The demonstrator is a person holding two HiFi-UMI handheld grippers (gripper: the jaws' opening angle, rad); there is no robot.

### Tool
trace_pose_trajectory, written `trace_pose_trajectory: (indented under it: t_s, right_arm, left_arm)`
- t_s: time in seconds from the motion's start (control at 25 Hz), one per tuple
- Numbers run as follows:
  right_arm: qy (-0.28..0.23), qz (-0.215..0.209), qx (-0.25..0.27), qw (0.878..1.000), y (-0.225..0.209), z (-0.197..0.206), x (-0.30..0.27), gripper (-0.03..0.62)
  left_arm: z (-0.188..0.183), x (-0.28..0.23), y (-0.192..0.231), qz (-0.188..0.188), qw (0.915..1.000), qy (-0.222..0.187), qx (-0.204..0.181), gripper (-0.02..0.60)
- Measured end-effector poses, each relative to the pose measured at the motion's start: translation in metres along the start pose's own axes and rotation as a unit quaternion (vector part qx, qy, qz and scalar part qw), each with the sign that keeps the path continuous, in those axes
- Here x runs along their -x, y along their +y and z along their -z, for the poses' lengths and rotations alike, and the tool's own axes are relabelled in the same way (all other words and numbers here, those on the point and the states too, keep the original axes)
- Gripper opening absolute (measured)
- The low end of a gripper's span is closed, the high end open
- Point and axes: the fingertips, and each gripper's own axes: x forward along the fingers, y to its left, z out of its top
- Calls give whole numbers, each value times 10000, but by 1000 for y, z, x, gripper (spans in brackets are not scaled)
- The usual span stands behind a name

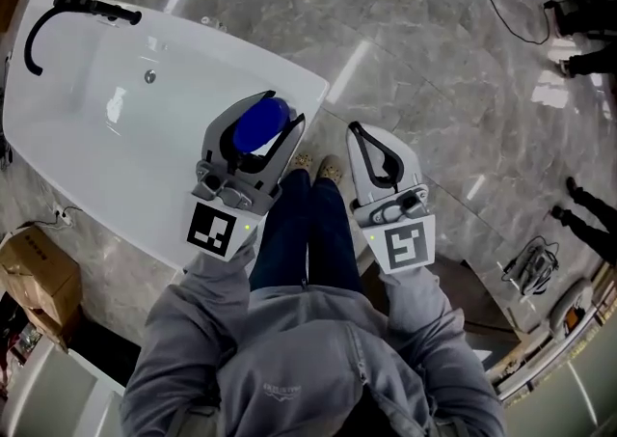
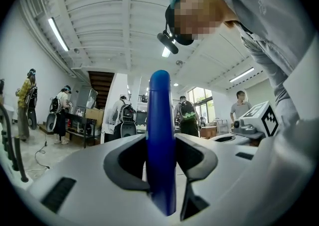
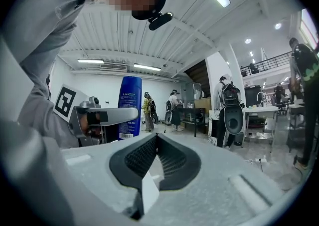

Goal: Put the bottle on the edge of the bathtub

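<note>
Grey sleeves (image 1: 183, 329) at the bottom of the frame; left gripper (image 1: 278, 115) clamps the blue bottle (image 1: 254, 126) above the bathtub (image 1: 297, 74), not yet set down. Right gripper (image 3: 155, 140) is closed and empty.

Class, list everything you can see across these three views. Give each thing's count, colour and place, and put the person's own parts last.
bathtub: one, white, on the floor at the head view's left
faucet: one, black, at the tub's far end
drain: one, metallic, in the tub's bottom
blue bottle: one, blue, upright between the left gripper's jaws, above the tub's rim
cardboard box: one, brown, on the floor beside the tub
floor: grey marble, glossy
bystanders: several, some with backpacks, far off in the hall
shoes: two, light, beside the tub
jeans: dark blue
hoodie: grey
left gripper: grey, closed on the bottle
right gripper: grey, jaws together, empty
</note>
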Motion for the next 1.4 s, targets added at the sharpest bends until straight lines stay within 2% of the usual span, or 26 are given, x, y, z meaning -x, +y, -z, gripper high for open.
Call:
trace_pose_trajectory:
  t_s: [0.12, 0.32, 0.52, 0.76, 1.0, 1.4]
  right_arm:
    - [51, -40, -21, 10000, 1, 16, -12, 3]
    - [176, -104, -12, 9998, -1, 42, -31, 3]
    - [306, -137, 39, 9994, 0, 62, -32, 3]
    - [419, -156, 44, 9990, -10, 90, -54, 3]
    - [525, -201, -1, 9984, -12, 113, -67, 3]
    - [763, -107, -188, 9968, -15, 144, -75, 3]
  left_arm:
    - [21, -2, 11, -46, 9999, 56, -97, 152]
    - [62, -8, 31, -122, 9998, 149, 90, 152]
    - [86, -10, 35, -168, 9995, 213, 148, 152]
    - [122, -25, 51, -62, 9993, 348, 85, 152]
    - [164, -35, 55, 95, 9976, 689, 70, 152]
    - [203, -39, 60, -5, 9958, 886, 251, 152]
